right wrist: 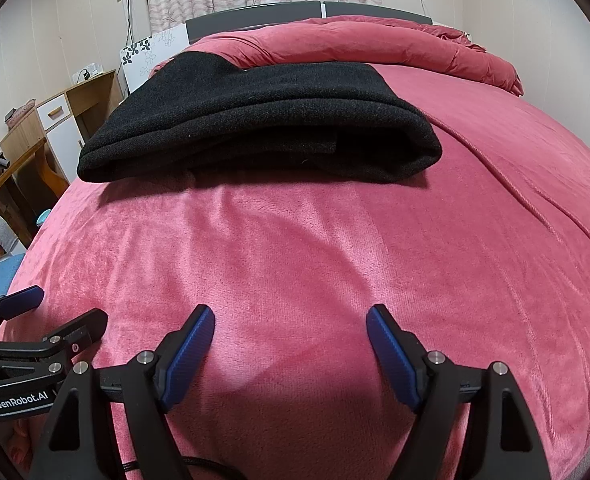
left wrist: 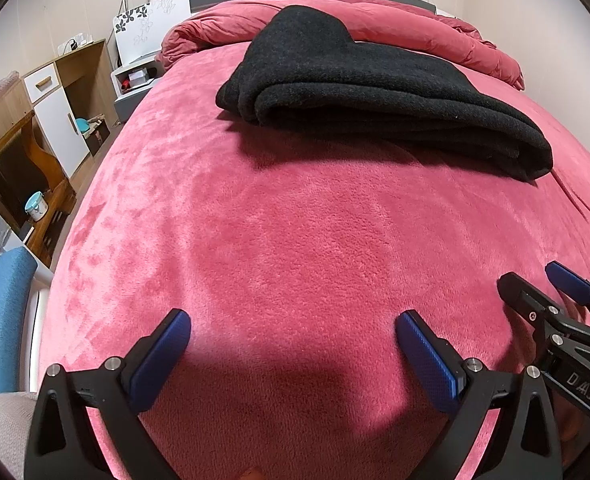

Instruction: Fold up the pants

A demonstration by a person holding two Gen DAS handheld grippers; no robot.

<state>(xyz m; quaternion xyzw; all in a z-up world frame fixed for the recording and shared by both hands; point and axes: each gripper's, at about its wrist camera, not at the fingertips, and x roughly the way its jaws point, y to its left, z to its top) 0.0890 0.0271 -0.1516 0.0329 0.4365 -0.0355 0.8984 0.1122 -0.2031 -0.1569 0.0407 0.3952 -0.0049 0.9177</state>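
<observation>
The black pants (left wrist: 375, 96) lie folded in a thick stack on the pink bed cover (left wrist: 279, 240), towards the far side; they also show in the right wrist view (right wrist: 255, 120). My left gripper (left wrist: 293, 328) is open and empty, low over the near part of the bed, well short of the pants. My right gripper (right wrist: 291, 320) is open and empty, beside the left one. The right gripper shows at the right edge of the left wrist view (left wrist: 535, 280), and the left gripper at the left edge of the right wrist view (right wrist: 67, 308).
A rolled pink duvet (left wrist: 415, 32) lies along the headboard behind the pants. A wooden cabinet (left wrist: 55, 96) and a desk (left wrist: 11, 160) stand left of the bed, with a blue seat (left wrist: 3, 304) at the near left. The bed drops off at its left edge.
</observation>
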